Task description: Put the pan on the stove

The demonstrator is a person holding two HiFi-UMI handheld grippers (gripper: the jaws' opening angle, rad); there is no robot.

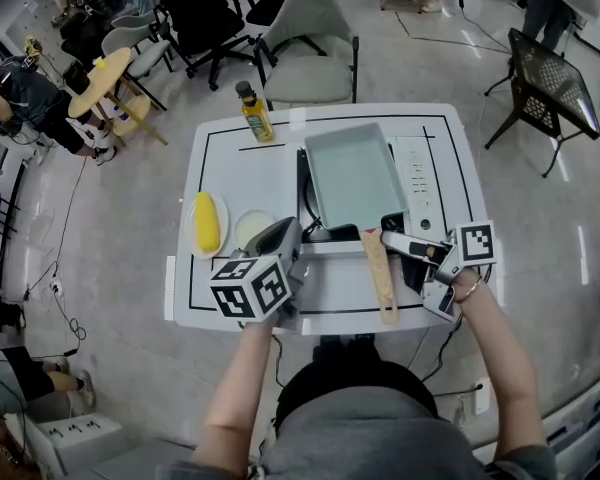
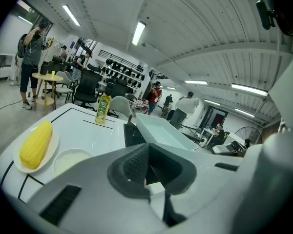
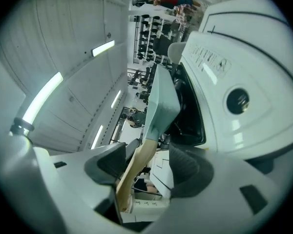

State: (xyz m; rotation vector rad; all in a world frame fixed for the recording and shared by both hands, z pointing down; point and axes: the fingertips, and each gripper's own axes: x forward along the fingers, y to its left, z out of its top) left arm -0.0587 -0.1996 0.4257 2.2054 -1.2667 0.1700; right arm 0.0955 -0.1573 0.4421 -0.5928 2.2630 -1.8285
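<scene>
The light-blue rectangular pan (image 1: 355, 173) sits on the black stove (image 1: 304, 196) at the middle of the white table, its wooden handle (image 1: 378, 273) pointing toward me. My right gripper (image 1: 395, 246) is open beside the handle's near-pan end. In the right gripper view the handle (image 3: 141, 152) runs between the spread jaws, close to the left pad and clear of the right one, with the pan (image 3: 163, 104) beyond. My left gripper (image 1: 280, 236) is shut and empty, just left of the stove's front corner. From the left gripper view the pan (image 2: 161, 133) lies ahead.
A corn cob on a plate (image 1: 208, 223) and a small white dish (image 1: 252, 228) lie left of the stove. An oil bottle (image 1: 254, 113) stands at the table's back left. The stove's control panel (image 1: 420, 183) is right of the pan. Chairs and people stand beyond the table.
</scene>
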